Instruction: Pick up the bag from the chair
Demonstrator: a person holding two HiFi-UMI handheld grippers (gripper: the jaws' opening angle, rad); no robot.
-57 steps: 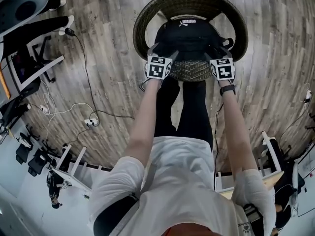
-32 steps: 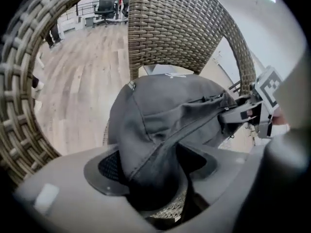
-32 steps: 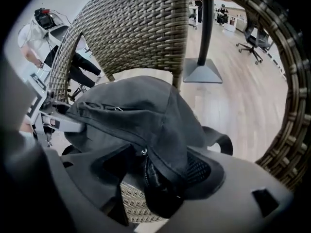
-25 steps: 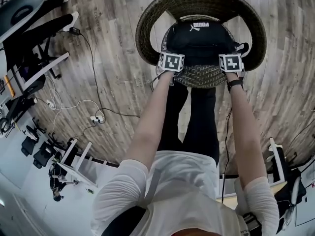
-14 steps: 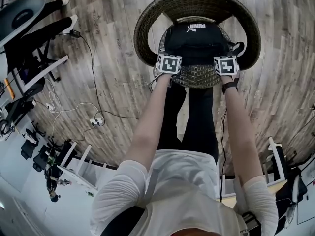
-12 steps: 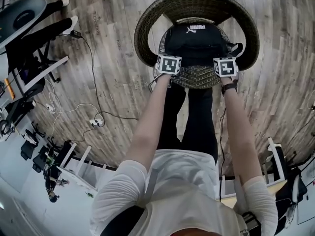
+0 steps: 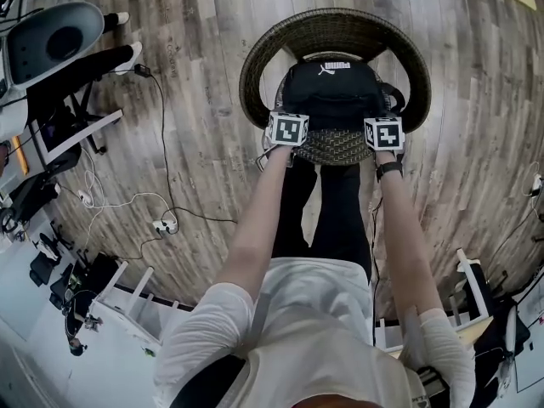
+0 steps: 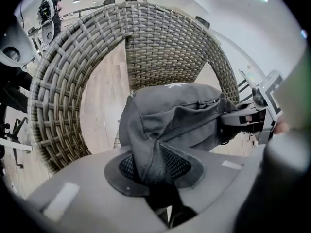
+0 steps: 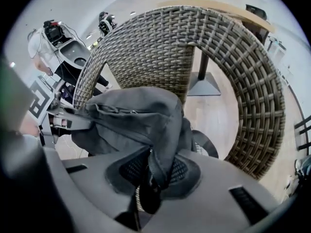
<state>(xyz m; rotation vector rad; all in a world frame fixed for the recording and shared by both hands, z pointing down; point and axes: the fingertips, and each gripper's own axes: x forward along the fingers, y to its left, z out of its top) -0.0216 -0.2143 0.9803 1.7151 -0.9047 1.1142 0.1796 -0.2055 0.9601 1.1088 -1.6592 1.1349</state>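
One soft black fabric backpack (image 7: 333, 87) sits over the woven seat of one round wicker chair (image 7: 336, 25), inside its hooped back. There are two grippers. The left gripper (image 8: 154, 168) and right gripper (image 9: 151, 174), their jaws having just been closing, each pinch a fold of the backpack between mesh-textured pads.

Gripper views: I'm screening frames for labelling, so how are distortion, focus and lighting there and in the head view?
Left gripper view: heavy fisheye with black corners; the chair weave bows, the bag is sharp, the near left tongs are soft. Right gripper view: same bowing, a washed-out ceiling, a blurred left edge. Head view: even light, floor planks curving near the edges.
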